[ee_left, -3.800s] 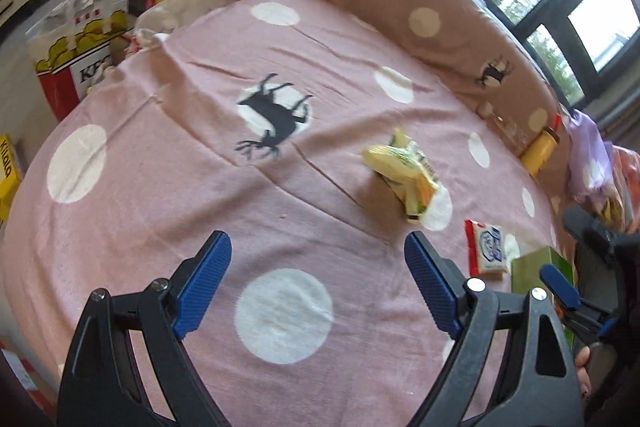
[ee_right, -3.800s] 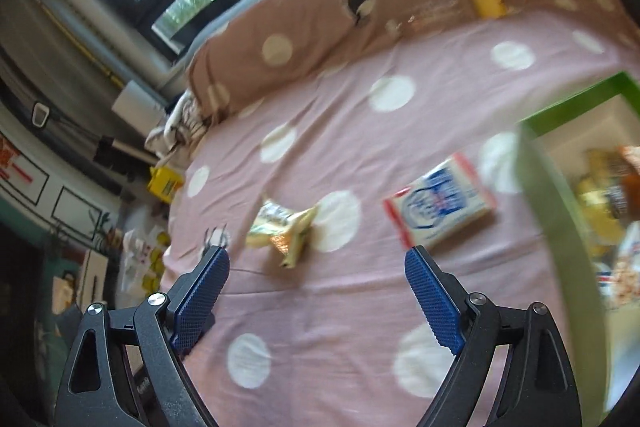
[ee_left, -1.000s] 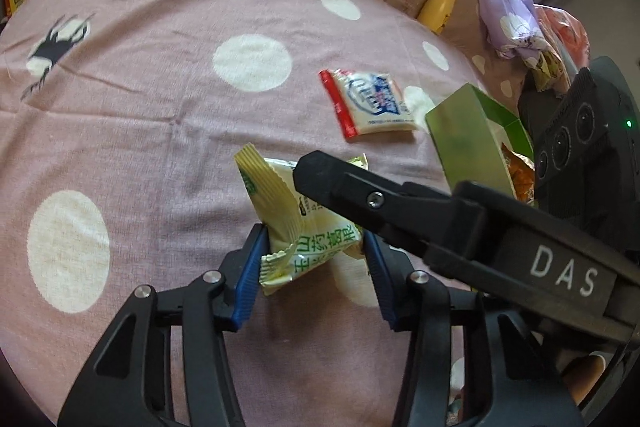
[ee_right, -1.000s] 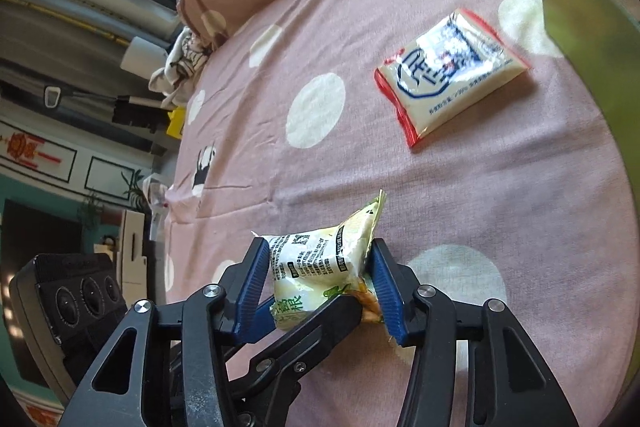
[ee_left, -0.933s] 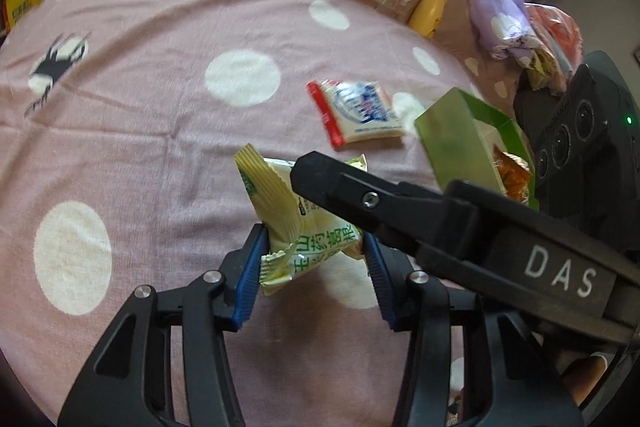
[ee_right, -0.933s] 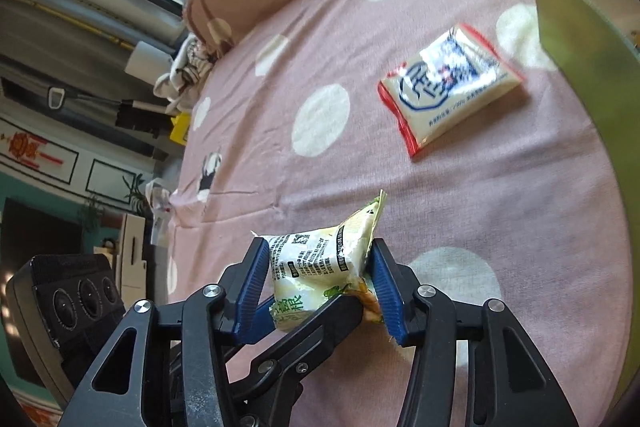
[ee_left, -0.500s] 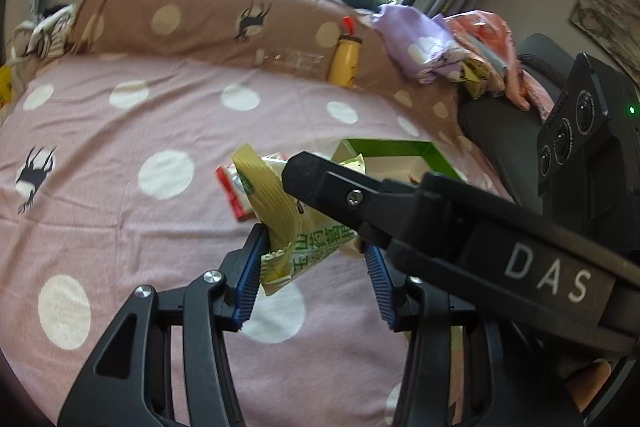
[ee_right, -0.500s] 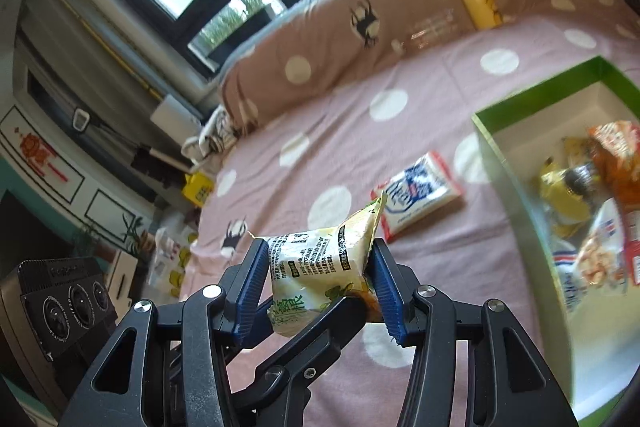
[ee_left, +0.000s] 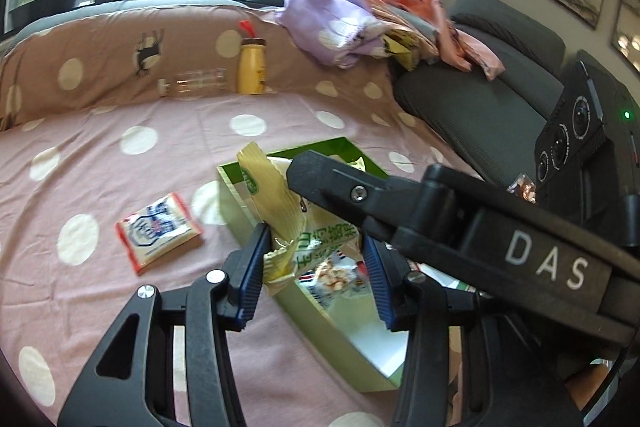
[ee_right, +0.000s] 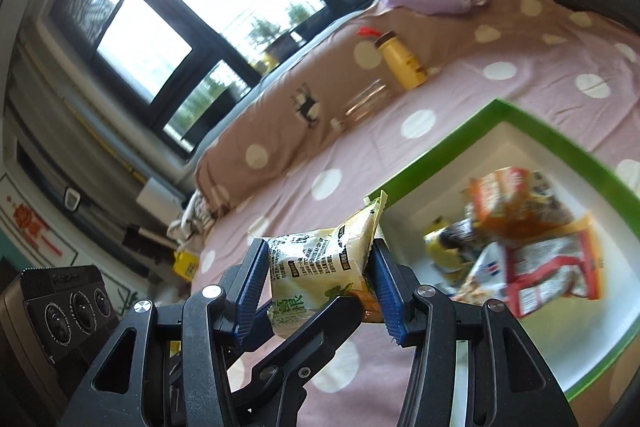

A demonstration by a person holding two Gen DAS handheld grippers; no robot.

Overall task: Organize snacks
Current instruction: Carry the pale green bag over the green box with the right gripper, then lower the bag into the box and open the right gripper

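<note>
Several packets already lie in the green-rimmed cardboard box point(ee_right: 532, 125); both hand-held grippers point(ee_left: 314, 267) point(ee_right: 318, 277) clamp a yellow-green crinkly snack bag point(ee_right: 320, 259) near it; beside it, one red-edged white packet point(ee_left: 158, 230) remains.

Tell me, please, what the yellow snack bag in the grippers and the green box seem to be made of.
Yellow snack bag: thin, flexible plastic film, it seems, slightly glossy; it crumples between the blue fingers and has a crimped, serrated end seal.
Green box: probably cardboard or paperboard; its thin, straight walls are green outside and plain white inside, with a mild sheen. Thin plastic cannot be ruled out.
</note>
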